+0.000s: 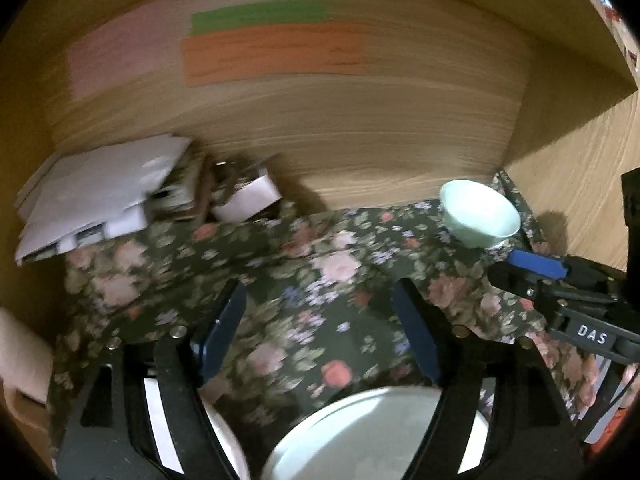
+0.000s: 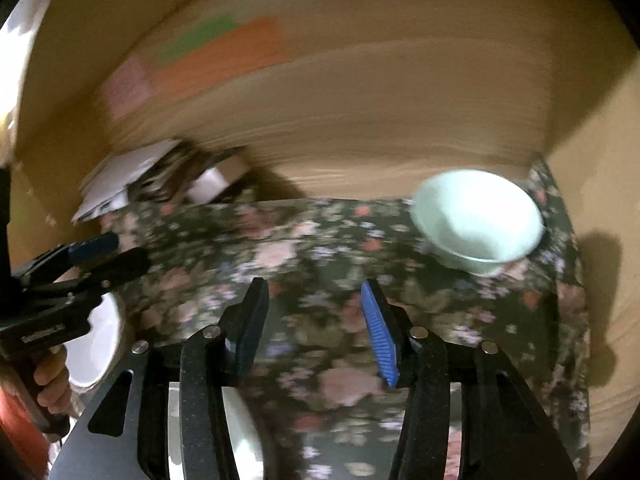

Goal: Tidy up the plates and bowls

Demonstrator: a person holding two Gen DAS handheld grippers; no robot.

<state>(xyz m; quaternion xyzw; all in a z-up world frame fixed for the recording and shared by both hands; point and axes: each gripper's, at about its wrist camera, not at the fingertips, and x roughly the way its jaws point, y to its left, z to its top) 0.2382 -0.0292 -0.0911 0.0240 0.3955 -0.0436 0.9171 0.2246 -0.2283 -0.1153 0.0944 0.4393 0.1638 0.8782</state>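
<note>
A pale green bowl (image 1: 480,214) stands at the back right of the floral cloth (image 1: 304,264), near the wooden wall; it also shows in the right wrist view (image 2: 478,218). My left gripper (image 1: 320,316) is open and empty above the cloth, with a white plate (image 1: 372,436) just below its fingers. My right gripper (image 2: 316,320) is open and empty, left of and in front of the bowl. It shows at the right of the left wrist view (image 1: 532,268). A white dish (image 2: 96,344) lies under the left gripper (image 2: 100,256). Another white dish (image 2: 240,432) lies at the bottom.
White boxes and clutter (image 1: 104,200) lie at the back left. Wooden walls (image 1: 360,128) close the back and right side (image 1: 580,184). Coloured paper strips (image 1: 272,48) hang on the back wall. The frames are motion-blurred.
</note>
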